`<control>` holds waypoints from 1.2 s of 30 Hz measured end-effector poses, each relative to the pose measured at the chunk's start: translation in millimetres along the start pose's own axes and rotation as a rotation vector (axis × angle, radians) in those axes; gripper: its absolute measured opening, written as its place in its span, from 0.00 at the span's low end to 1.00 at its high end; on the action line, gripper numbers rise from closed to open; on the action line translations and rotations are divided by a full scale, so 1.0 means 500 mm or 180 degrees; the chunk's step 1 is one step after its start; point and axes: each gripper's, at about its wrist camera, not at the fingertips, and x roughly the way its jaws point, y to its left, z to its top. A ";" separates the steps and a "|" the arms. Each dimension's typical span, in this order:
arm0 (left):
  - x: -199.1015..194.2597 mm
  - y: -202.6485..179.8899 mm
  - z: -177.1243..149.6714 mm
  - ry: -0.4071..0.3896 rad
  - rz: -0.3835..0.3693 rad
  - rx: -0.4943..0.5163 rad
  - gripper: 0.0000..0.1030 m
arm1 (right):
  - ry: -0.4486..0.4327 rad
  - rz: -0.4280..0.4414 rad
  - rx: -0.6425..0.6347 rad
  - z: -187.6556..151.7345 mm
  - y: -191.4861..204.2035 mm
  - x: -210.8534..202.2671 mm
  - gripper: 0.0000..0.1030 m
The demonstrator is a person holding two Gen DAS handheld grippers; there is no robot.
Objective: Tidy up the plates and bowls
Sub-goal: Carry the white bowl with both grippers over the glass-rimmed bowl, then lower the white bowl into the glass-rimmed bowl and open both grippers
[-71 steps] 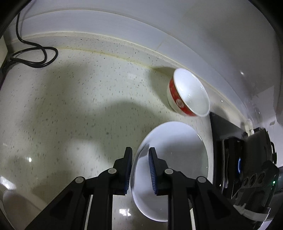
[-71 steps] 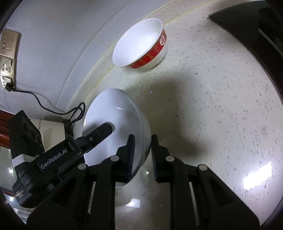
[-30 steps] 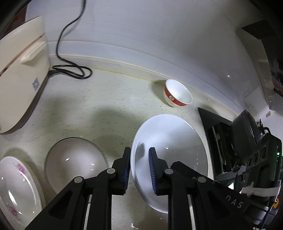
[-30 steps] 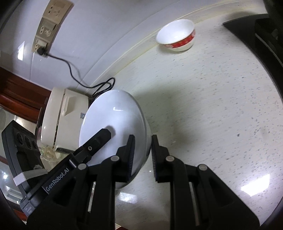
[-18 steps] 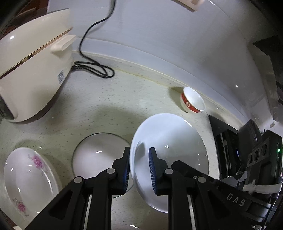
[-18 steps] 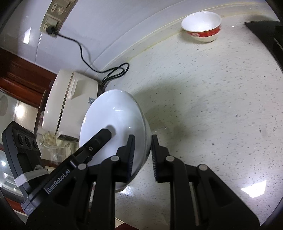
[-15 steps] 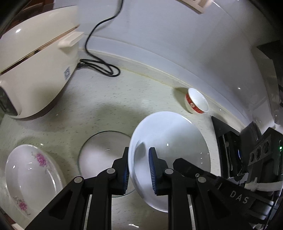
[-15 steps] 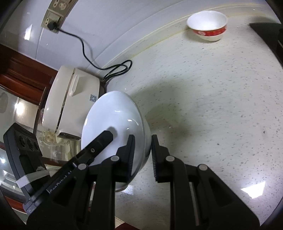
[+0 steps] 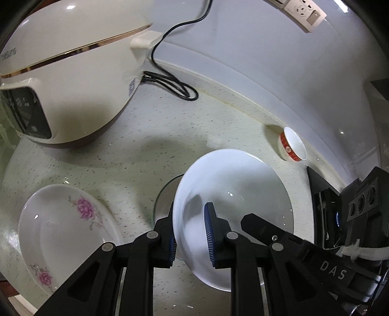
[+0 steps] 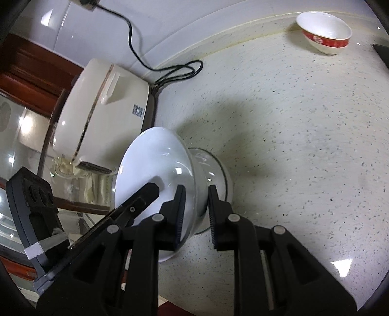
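white plate [image 9: 233, 194]: 2.4 s ago it lay on the countertop [image 9: 170, 136] beside the red-banded bowl; now I carry it above the counter, its left edge over the glass plate.
red-banded bowl [image 9: 291, 147]: was just beyond the plate; now well apart from it, small, by the wall.
glass plate [image 9: 167, 194]: not in view at first; now partly under the white plate.
floral plate [image 9: 63, 231]: has come into view at lower left.
rice cooker [image 9: 68, 80]: has entered, now fills the upper left.
wall socket [image 9: 304, 12]: now in view at top.
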 end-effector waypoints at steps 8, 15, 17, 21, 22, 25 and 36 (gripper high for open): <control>0.022 0.021 -0.011 0.0126 0.0098 0.0008 0.19 | 0.0138 -0.0181 -0.0153 -0.008 0.012 0.034 0.21; 0.027 0.021 -0.014 0.0101 0.0187 0.0104 0.19 | 0.0153 -0.0362 -0.0299 -0.009 0.011 0.055 0.21; 0.029 0.020 -0.012 0.0099 0.0196 0.0134 0.20 | 0.0151 -0.0418 -0.0367 -0.007 0.017 0.057 0.21; 0.029 0.020 -0.008 0.0092 0.0226 0.0180 0.20 | 0.0199 -0.0435 -0.0400 -0.006 0.021 0.065 0.24; 0.030 0.021 -0.007 0.0093 0.0233 0.0188 0.20 | 0.0204 -0.0451 -0.0418 -0.007 0.022 0.067 0.24; 0.032 0.025 -0.009 0.0116 0.0258 0.0200 0.20 | 0.0202 -0.0523 -0.0464 -0.006 0.025 0.069 0.25; 0.042 0.036 -0.010 0.0166 0.0245 0.0192 0.19 | 0.0148 -0.0640 -0.0602 -0.002 0.035 0.069 0.37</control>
